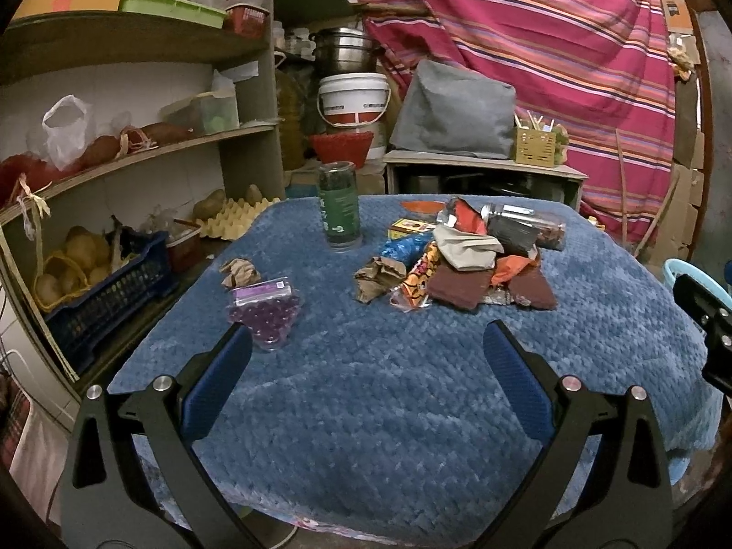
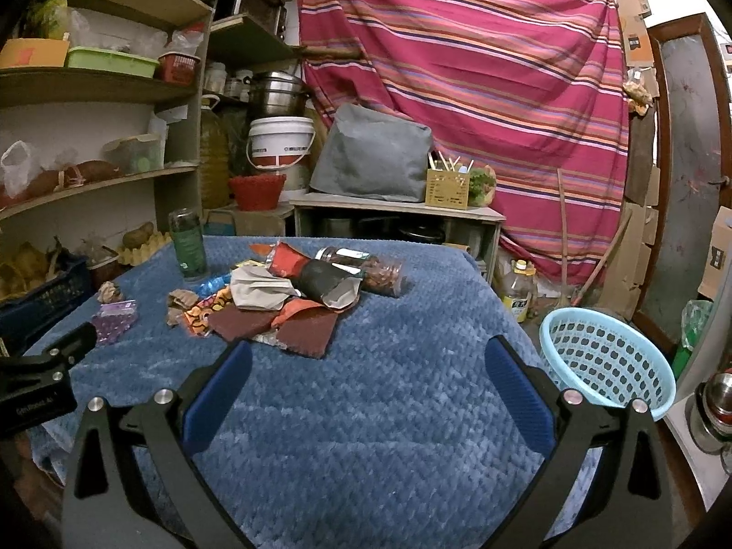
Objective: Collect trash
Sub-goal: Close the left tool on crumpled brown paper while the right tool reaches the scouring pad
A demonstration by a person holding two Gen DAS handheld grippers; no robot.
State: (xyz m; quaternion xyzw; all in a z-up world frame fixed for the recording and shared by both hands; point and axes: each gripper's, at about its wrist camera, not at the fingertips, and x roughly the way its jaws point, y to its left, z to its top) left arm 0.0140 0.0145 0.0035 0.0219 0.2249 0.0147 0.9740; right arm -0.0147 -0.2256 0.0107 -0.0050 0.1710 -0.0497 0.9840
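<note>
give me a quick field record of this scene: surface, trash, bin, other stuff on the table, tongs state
surface: table under a blue textured cloth
trash pile: wrappers and torn brown packets heaped mid-table
loose trash: crumpled paper ball apart from the pile, toward the shelves
bin: light blue perforated basket off the table's right edge, looks empty
other items: upright green jar; bag of purple beads; clear jar lying on its side
left tongs: open, holding nothing
right tongs: open, holding nothing

- striped red cloth [image 2: 457, 91] draped across back wall
- wooden shelves [image 1: 137, 45] on left, cluttered
- low cabinet [image 2: 398, 215] behind counter [image 2: 366, 389], blue textured cover
- dim indoor light
</note>
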